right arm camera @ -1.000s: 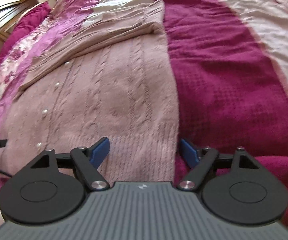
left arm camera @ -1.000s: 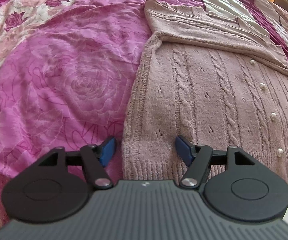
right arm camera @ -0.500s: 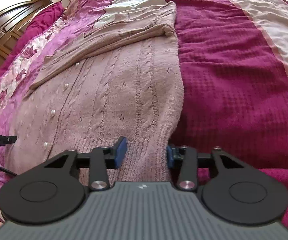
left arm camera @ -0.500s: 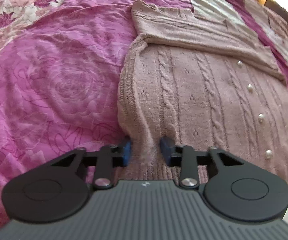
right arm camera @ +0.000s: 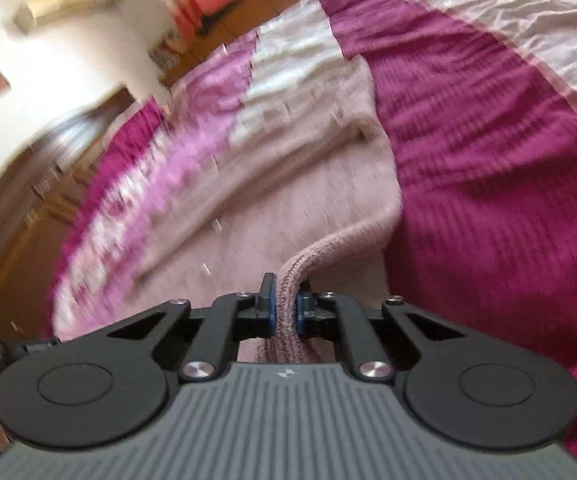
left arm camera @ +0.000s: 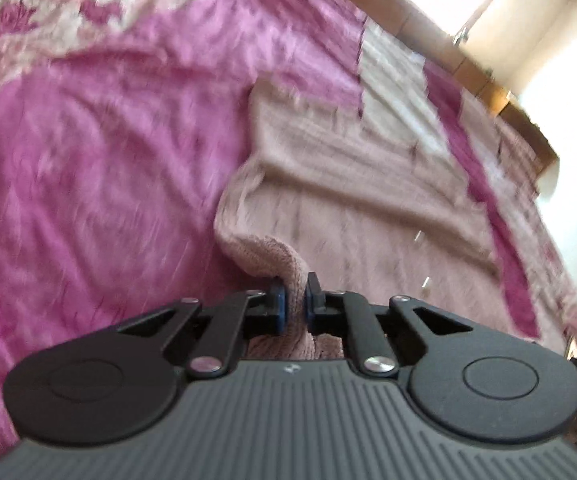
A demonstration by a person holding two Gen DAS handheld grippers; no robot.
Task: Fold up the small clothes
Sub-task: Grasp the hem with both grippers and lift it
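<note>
Both tools have a pinch of the same garment. From the left wrist view, the left tool [left arm camera: 292,300] has its blue pads [left arm camera: 278,302] pressed together on a bunched fold of the dusty-pink knitted cardigan [left arm camera: 348,200], at the hem corner on that side; the knit rises from the bed into the jaws in a soft hump. From the right wrist view, the right tool [right arm camera: 285,308] is likewise closed tight on the cardigan [right arm camera: 288,184], its pads [right arm camera: 271,312] squeezing the rolled, ribbed edge of the opposite hem corner, which curves up off the bed like a thick cord.

Beyond the pinched corners the cardigan lies flat on the bed, stretching away from both cameras, with a sleeve folded across its far end. Small pale buttons [left arm camera: 418,236] show as blurred streaks down its front.

Under it lies a bedspread: bright pink rose-patterned fabric [left arm camera: 88,180] beside the cardigan in the left view, and a deep magenta textured band [right arm camera: 508,160] with a cream stripe [right arm camera: 508,12] in the right view. A brown wooden bed frame [left arm camera: 428,40] runs along the bed's far edge. Both views are smeared by motion blur, so fine detail of the knit cannot be made out.
</note>
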